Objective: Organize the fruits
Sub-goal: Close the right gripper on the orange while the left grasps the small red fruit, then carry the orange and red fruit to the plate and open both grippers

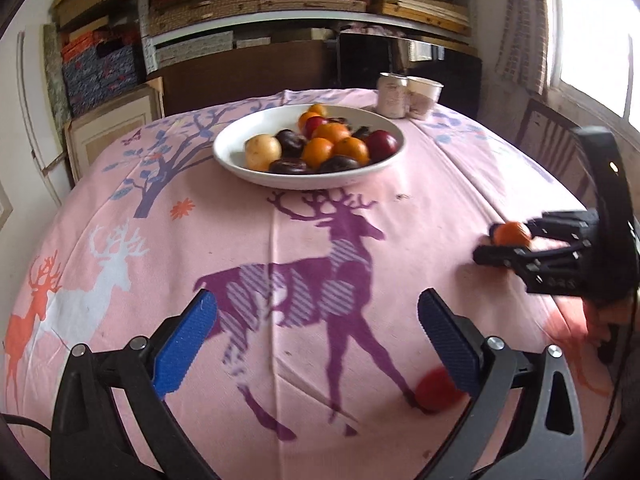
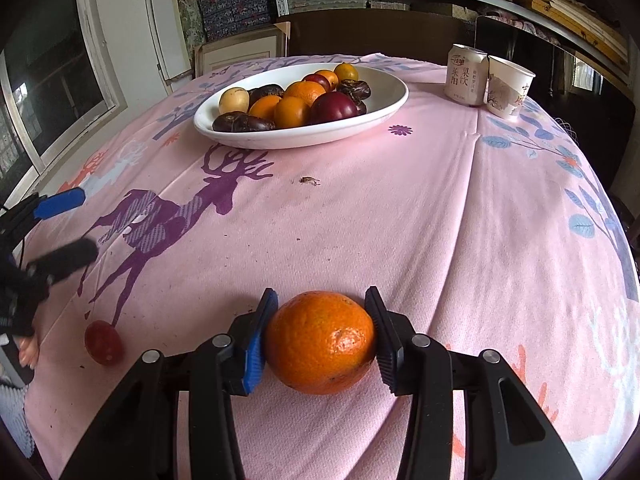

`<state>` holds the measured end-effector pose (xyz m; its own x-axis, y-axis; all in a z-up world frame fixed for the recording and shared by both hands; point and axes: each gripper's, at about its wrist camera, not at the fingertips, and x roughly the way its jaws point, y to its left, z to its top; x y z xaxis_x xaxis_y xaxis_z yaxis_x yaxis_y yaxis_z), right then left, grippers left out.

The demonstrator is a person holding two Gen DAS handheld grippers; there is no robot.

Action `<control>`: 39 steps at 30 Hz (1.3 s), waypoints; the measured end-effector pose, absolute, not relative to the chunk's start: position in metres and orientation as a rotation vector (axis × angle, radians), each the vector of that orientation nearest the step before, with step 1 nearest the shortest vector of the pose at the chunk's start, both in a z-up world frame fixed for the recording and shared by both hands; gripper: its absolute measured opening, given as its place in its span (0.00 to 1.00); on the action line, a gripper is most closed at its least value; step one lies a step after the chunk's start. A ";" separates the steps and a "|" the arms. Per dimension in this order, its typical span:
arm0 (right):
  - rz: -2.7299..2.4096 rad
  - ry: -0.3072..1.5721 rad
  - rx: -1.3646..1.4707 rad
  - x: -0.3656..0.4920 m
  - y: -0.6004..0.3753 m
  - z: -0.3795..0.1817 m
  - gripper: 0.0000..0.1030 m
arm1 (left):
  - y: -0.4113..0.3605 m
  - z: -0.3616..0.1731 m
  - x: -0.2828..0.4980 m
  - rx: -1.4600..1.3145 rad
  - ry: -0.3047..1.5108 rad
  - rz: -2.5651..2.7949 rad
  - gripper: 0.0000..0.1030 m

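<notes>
Table (image 2: 440, 208) under pink deer cloth, wide bare stretch across the middle. White bowl (image 2: 384, 116) of mixed fruit sits toward the far edge; can (image 2: 466, 76) and paper cup (image 2: 508, 88) touching each other at the far right corner. Right gripper (image 2: 320, 336) near the front edge, pads pressed on both sides of an orange (image 2: 320, 340) resting on the cloth. Left gripper (image 1: 316, 332) spread wide, nothing between the fingers. Small red fruit (image 2: 103, 342) lies loose near the front left edge, just beside the left gripper

Soft window daylight, overexposed window (image 1: 592, 40), fisheye-bent edges, slight motion blur in the left view.
</notes>
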<state>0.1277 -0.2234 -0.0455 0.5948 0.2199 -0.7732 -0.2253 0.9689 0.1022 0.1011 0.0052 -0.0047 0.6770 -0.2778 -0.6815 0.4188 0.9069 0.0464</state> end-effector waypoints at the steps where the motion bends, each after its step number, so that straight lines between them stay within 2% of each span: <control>1: 0.259 0.897 -0.006 0.128 -0.223 -0.045 0.45 | -0.001 -0.007 0.093 0.230 0.740 -0.418 0.96; 15: 0.262 0.897 -0.014 0.127 -0.221 -0.045 0.49 | -0.037 -0.043 0.087 0.368 0.950 -0.582 0.96; 20: 0.262 0.897 -0.018 0.127 -0.219 -0.046 0.49 | -0.036 -0.045 0.088 0.350 0.963 -0.607 0.93; 26: 0.256 0.897 -0.031 0.128 -0.218 -0.045 0.49 | -0.041 -0.038 0.074 0.366 0.926 -0.653 0.64; 29: 0.253 0.894 -0.031 0.126 -0.219 -0.044 0.49 | -0.040 -0.036 0.070 0.348 0.916 -0.661 0.44; 30: 0.254 0.893 -0.023 0.125 -0.220 -0.044 0.45 | -0.040 -0.035 0.070 0.344 0.915 -0.660 0.40; 39: 0.264 0.885 -0.006 0.123 -0.222 -0.043 0.44 | -0.038 -0.033 0.066 0.334 0.906 -0.666 0.30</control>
